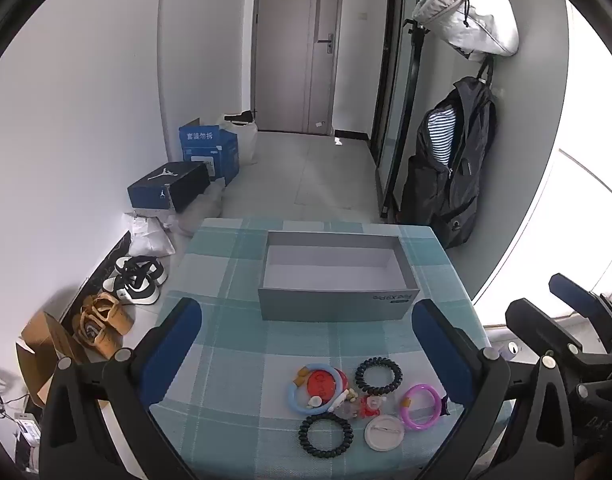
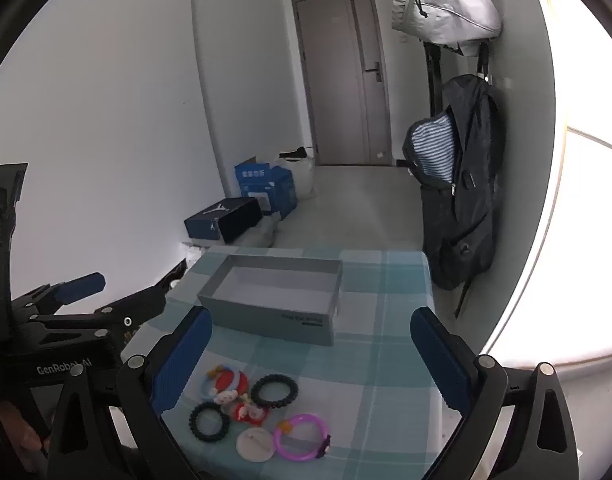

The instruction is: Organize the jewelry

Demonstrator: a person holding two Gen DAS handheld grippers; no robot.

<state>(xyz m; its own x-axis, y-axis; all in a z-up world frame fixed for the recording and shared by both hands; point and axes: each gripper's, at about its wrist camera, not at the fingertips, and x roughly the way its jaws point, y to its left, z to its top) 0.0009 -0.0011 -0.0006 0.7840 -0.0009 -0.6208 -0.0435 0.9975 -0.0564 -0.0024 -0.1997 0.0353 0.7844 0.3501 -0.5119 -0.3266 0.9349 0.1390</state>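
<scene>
On the floor at the far left stand the sneakers, beside the desk with its checked cloth. The left hand-held gripper hovers above the desk, fingers spread wide, nothing between them. Below it, near the front edge, lies the jewelry: a blue ring touching a red piece, a black coil band in front, a 2nd black coil band behind, a white round disc, then a pink ring at the right. The grey box sits open further back — no jewelry inside. The right hand-held gripper is also spread wide, holding nothing, approx. above the same group.
</scene>
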